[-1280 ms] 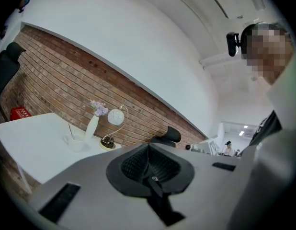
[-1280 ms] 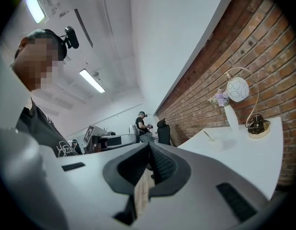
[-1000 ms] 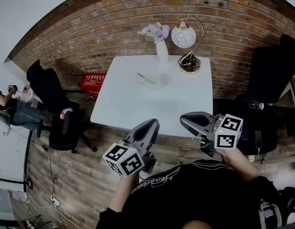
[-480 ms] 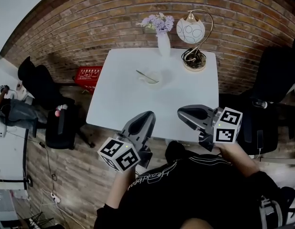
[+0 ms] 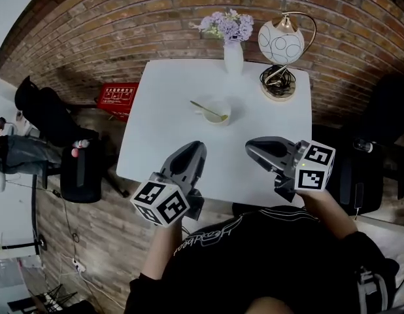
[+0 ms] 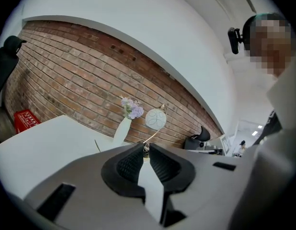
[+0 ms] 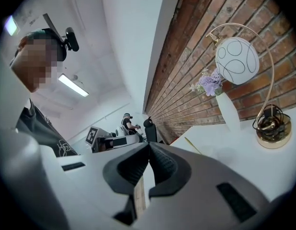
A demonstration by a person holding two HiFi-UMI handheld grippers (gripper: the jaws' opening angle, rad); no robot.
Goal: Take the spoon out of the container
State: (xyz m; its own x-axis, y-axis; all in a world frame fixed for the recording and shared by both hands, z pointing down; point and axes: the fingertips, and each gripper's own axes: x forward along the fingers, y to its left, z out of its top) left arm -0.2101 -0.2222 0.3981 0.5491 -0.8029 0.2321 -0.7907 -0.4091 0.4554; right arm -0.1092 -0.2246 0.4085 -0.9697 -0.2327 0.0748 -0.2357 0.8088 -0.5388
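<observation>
**Both grippers empty, spoon in its container**

The left gripper hovers over the 6 o'clock edge of the white square table, its jaws clenched to a slit on nothing. At its 12 o'clock, the thin yellowish spoon leans in the small white round container, handle toward 10 o'clock. The right gripper is clenched and empty.
</observation>
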